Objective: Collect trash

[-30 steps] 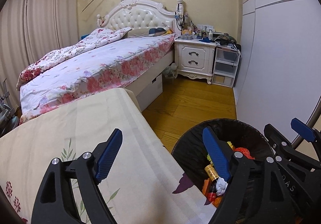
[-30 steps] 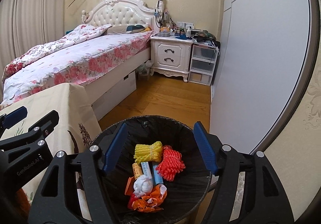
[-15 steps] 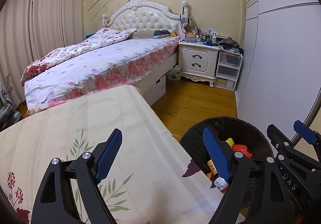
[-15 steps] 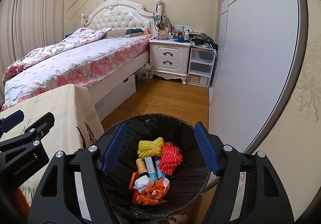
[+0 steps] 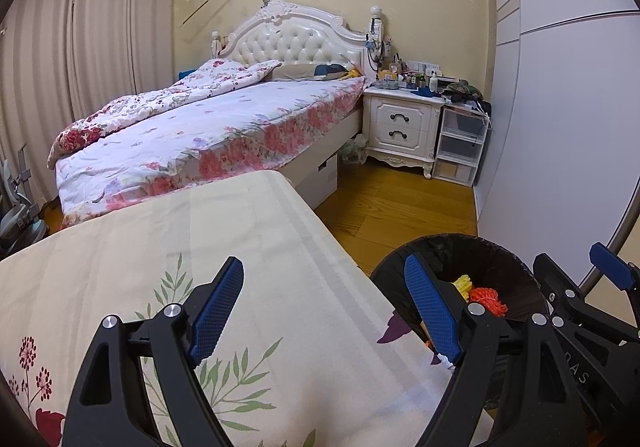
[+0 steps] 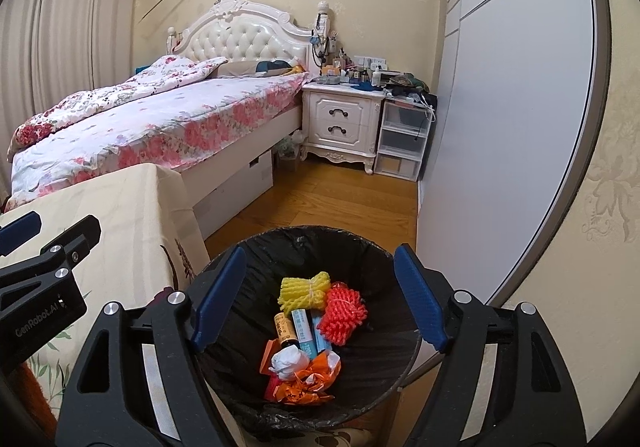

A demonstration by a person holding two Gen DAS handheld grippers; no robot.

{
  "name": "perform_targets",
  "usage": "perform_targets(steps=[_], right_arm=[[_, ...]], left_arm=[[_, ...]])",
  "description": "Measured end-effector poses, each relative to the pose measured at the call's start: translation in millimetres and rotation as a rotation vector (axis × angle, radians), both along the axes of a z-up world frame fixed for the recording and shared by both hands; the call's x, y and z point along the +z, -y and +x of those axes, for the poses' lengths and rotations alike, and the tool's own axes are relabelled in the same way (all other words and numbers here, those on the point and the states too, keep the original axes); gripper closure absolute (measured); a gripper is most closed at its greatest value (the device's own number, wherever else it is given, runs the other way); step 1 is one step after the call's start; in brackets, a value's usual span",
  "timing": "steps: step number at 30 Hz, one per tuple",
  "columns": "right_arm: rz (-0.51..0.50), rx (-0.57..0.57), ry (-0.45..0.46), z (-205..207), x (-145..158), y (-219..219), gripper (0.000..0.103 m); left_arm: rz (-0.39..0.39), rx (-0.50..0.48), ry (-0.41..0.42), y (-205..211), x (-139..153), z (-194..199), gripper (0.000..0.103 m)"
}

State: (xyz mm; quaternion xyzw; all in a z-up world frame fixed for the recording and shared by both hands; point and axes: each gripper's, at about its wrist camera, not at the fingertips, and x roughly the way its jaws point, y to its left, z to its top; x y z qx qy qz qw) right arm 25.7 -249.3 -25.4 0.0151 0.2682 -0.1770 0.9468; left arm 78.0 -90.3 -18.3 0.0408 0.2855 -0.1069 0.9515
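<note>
A round bin lined with a black bag (image 6: 360,247) stands on the floor beside the table; it also shows in the left wrist view (image 5: 460,247). Inside lie a yellow foam net (image 6: 306,286), a red foam net (image 6: 344,311), small bottles (image 6: 302,329), a white paper wad (image 6: 289,359) and an orange wrapper (image 6: 310,381). My right gripper (image 6: 318,303) is open and empty above the bin. My left gripper (image 5: 326,311) is open and empty over the table's cream floral cloth (image 5: 180,247), near its right edge.
A bed with a floral cover (image 5: 208,127) lies beyond the table. A white nightstand (image 5: 402,127) and plastic drawers (image 5: 460,143) stand at the back. A white wardrobe (image 6: 520,107) runs along the right. Wooden floor (image 6: 348,199) lies between.
Both grippers have risen and drawn back a little, so the bin sits lower and more of the tablecloth shows. Both stay open and empty.
</note>
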Motion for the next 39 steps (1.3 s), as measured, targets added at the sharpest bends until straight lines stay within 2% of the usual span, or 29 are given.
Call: perform_targets(steps=[39], right_arm=[[0.000,-0.005,-0.006,1.1,-1.2,2.6,0.028]], left_arm=[[0.002,0.002,0.003,-2.1,5.5,-1.2,0.023]])
